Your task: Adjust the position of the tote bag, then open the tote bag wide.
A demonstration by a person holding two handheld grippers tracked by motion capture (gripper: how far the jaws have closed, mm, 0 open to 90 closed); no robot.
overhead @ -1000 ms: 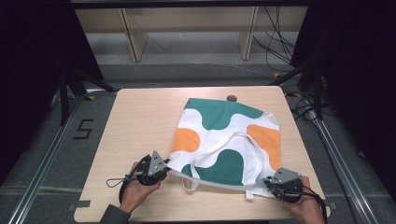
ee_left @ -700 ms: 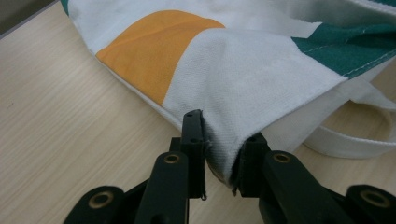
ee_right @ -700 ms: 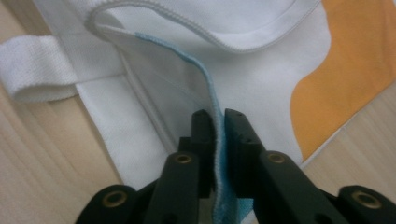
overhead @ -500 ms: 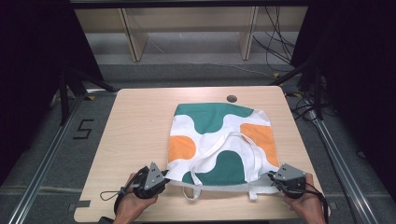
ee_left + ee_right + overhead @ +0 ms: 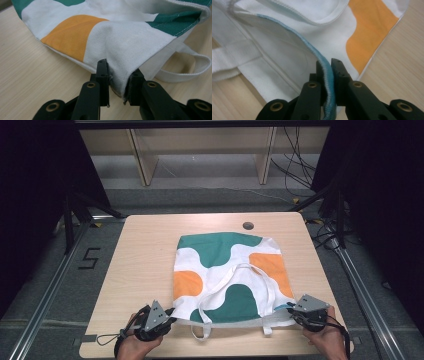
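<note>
Tote bag (image 5: 227, 275) lies flat on the table (image 5: 145, 255), centre to 5 o'clock, mouth edge toward the person at 6 o'clock. Versus half a second ago it sits squarer to the table edges and nearer the person; a second ago it lay skewed, turned clockwise, farther up the table.

Left gripper (image 5: 167, 316) at the bag's 7 o'clock corner: jaws closed on a bunched fold of white cloth at that corner, seen clamped in the left gripper view (image 5: 119, 83). Right gripper (image 5: 295, 312) at the bag's 5 o'clock corner: jaws nearly together, pinching the blue-stitched hem (image 5: 322, 62), seen in the right gripper view (image 5: 327, 72).

Both grippers sit lower toward the near table edge than before. One strap (image 5: 235, 280) loops over the bag's face; the other (image 5: 202, 332) hangs past the mouth edge at 6 o'clock. Round hole (image 5: 248, 225) in the table at 12 o'clock, just beyond the bag's far edge.
</note>
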